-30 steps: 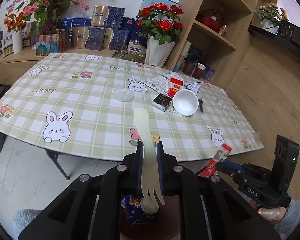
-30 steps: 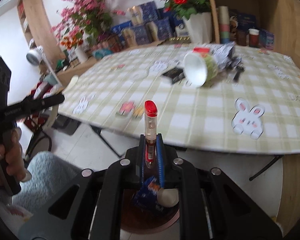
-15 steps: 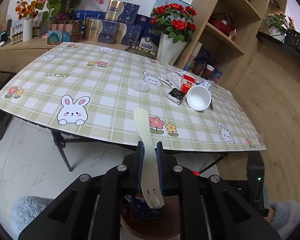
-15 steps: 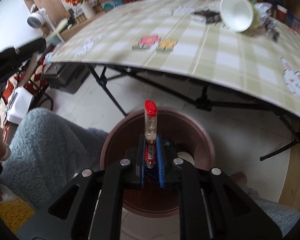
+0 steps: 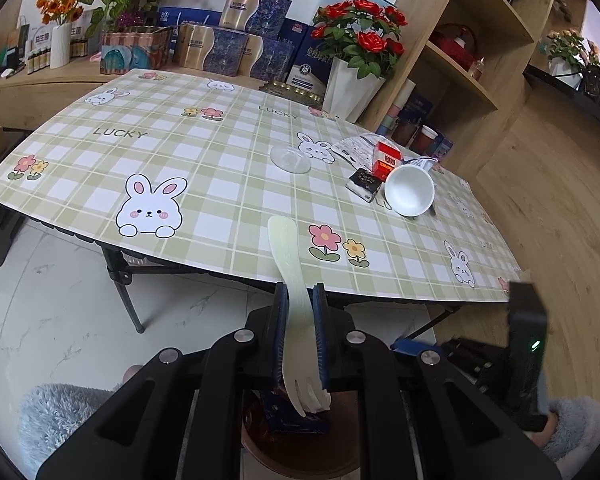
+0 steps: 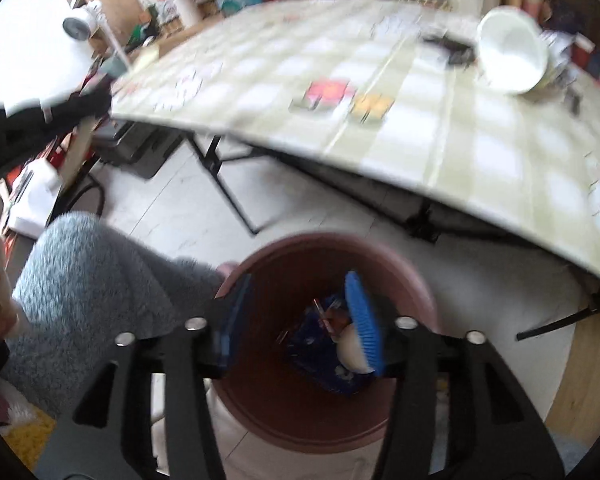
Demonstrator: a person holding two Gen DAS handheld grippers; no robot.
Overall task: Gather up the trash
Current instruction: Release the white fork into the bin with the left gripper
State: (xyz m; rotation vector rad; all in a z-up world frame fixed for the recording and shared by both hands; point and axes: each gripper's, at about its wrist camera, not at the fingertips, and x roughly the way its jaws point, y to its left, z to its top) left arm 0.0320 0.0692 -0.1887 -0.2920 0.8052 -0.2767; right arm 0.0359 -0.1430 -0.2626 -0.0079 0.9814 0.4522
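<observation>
Two tongs: left tongs (image 5: 300, 332) grip a fork (image 5: 296, 320); right tongs (image 6: 300, 320) opening, empty, over the bin (image 6: 416, 280).

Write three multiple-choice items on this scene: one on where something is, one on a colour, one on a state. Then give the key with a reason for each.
1. Where does the white cup lie?
A. On its side on the checked table
B. Inside the bin
C. On the wooden shelf

2. What colour is the bin on the floor below the right gripper?
A. Green
B. Reddish brown
C. Yellow

3. What is the state of the left gripper?
A. Open and empty
B. Shut on a red pen
C. Shut on the pale plastic fork

Key:
1 A, the cup's open mouth faces sideways on the tablecloth, next to a small black box.
2 B, the right wrist view shows the bin's reddish-brown rim and inner wall.
3 C, both pads press on the fork's handle, tines toward the camera.
</observation>
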